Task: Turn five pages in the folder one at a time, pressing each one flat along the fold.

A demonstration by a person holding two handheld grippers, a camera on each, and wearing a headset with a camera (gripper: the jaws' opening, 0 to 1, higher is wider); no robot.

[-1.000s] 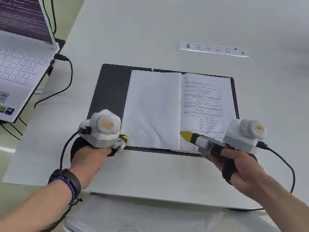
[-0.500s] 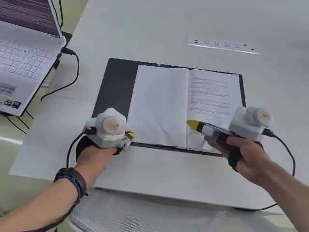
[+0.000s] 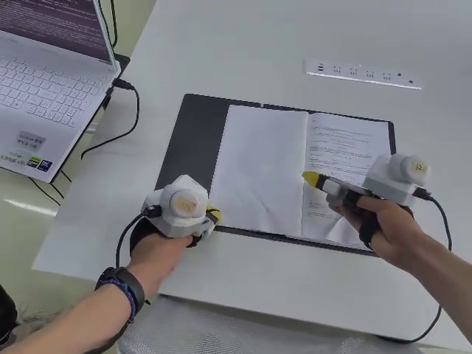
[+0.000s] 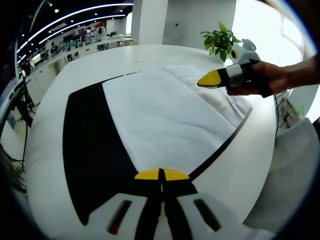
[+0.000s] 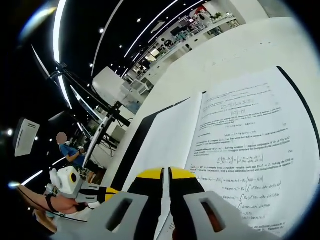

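Mid page-turn: black open folder (image 3: 193, 140) w/ white pages lies flat on white bench (image 3: 243, 51).
L claw (image 4: 161, 174) closed, empty, at folder's near edge by blank page (image 3: 258, 166); R claw (image 5: 166, 175) closed, empty, tips over printed page (image 3: 346, 158) just beside fold (image 3: 306, 140).

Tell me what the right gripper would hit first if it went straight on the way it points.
The right gripper would likely meet the blank left page just past the fold; its height is unclear.
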